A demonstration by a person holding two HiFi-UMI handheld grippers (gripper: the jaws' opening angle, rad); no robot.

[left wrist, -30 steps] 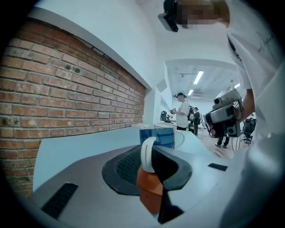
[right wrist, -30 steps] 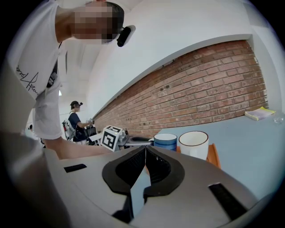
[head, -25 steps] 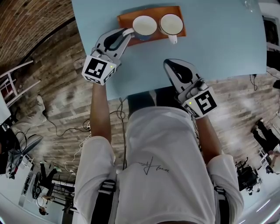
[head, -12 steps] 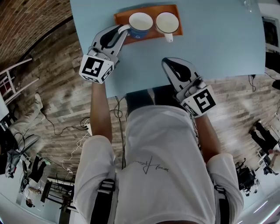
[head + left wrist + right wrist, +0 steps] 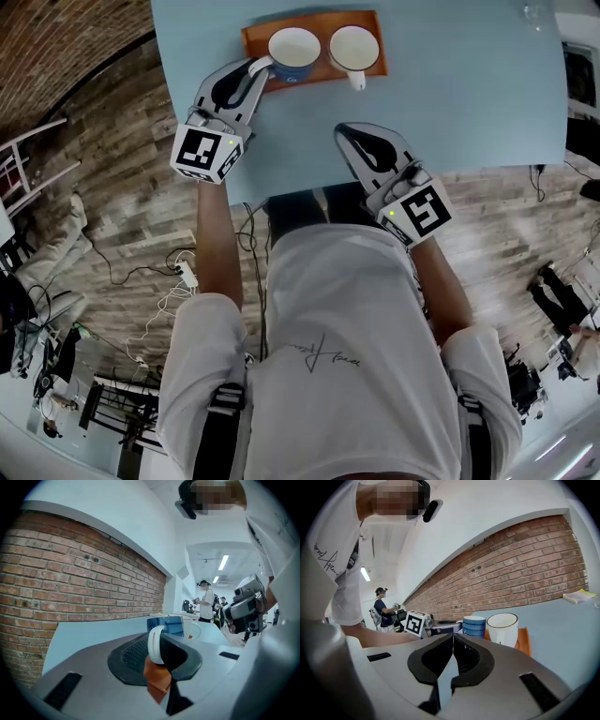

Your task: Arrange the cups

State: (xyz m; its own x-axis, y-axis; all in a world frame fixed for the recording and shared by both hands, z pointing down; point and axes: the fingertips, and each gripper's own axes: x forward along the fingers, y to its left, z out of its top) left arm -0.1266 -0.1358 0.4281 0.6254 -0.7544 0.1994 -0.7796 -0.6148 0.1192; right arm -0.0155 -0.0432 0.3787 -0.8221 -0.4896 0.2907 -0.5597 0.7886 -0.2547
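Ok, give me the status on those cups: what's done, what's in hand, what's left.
Done: the blue cup and the white cup stand side by side on the orange tray. In hand: the left gripper is clamped on the blue cup's white handle. The right gripper is shut and empty over the table. Left, probably: release the blue cup, and perhaps turn the white cup.

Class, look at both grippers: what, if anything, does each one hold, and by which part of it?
The left gripper grips the blue cup by its white handle, jaws closed on it. The right gripper is shut and holds nothing.
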